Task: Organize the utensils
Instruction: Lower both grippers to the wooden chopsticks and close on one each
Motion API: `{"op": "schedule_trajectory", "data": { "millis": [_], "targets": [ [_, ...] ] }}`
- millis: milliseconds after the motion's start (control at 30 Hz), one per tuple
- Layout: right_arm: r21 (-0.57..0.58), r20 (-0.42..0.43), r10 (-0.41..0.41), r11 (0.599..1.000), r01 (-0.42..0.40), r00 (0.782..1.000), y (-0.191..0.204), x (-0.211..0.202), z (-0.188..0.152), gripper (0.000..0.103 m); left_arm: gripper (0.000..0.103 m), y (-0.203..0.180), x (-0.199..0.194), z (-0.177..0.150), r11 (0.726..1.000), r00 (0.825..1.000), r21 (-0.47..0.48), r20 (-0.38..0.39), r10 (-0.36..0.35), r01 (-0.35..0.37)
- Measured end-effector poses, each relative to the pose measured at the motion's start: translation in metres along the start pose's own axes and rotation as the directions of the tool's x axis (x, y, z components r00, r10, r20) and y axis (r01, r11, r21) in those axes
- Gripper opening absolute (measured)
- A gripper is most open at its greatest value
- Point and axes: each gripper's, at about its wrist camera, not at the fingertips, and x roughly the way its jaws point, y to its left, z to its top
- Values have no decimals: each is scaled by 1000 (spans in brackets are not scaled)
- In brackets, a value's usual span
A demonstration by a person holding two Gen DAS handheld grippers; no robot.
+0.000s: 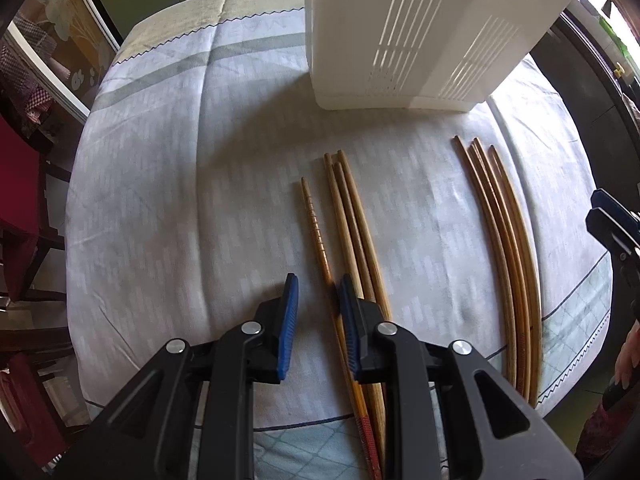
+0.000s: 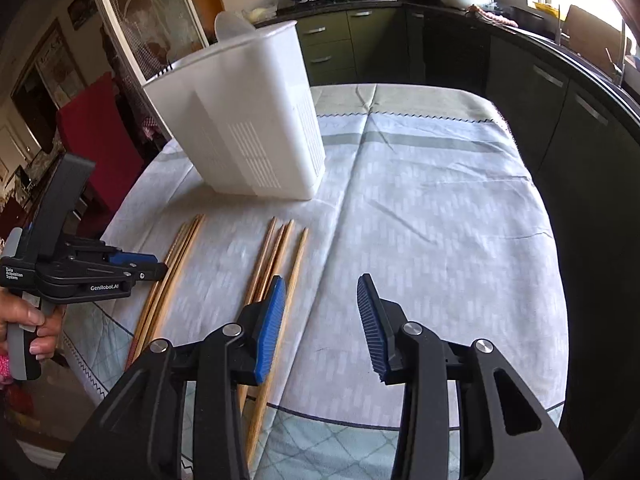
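Observation:
Two bunches of wooden chopsticks lie on the clothed table. In the left wrist view the nearer bunch [image 1: 352, 224] runs under my open, empty left gripper [image 1: 318, 292]; the other bunch [image 1: 508, 240] lies to the right. A white slotted utensil holder [image 1: 400, 40] stands behind them. In the right wrist view my right gripper [image 2: 322, 296] is open and empty, hovering just right of the near bunch [image 2: 276, 256]. The far bunch [image 2: 176, 264] lies by the left gripper [image 2: 136, 264]. The holder [image 2: 248, 120] stands at the back left.
The table's grey-white cloth [image 2: 420, 220] spreads to the right of the chopsticks. Its rounded edge is close at the front. A red chair [image 1: 20, 184] stands at the left. Dark green kitchen cabinets [image 2: 540, 92] run behind and to the right.

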Motion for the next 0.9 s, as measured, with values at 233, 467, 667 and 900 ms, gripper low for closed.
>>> {"op": "schedule_trajectory", "data": {
  "millis": [233,467,667,900],
  "targets": [
    [-31,-93,6,999,-9,996,14,30,2,38,10,-15,2,-3,999,1000,27,3,-29,29],
    [-57,-196,-20,998,9,980,21,58,8,32,8,0,3,-3,999,1000,33,0,11,-11],
    [-90,-227,-48,996,29,973,30,71,12,29,8,1,3,-5,999,1000,51,2,14,-14],
    [-197,-234,-136,976,90,963,60,85,20,11,8,1,3,-5,998,1000,65,4,13,-13]
  ]
}}
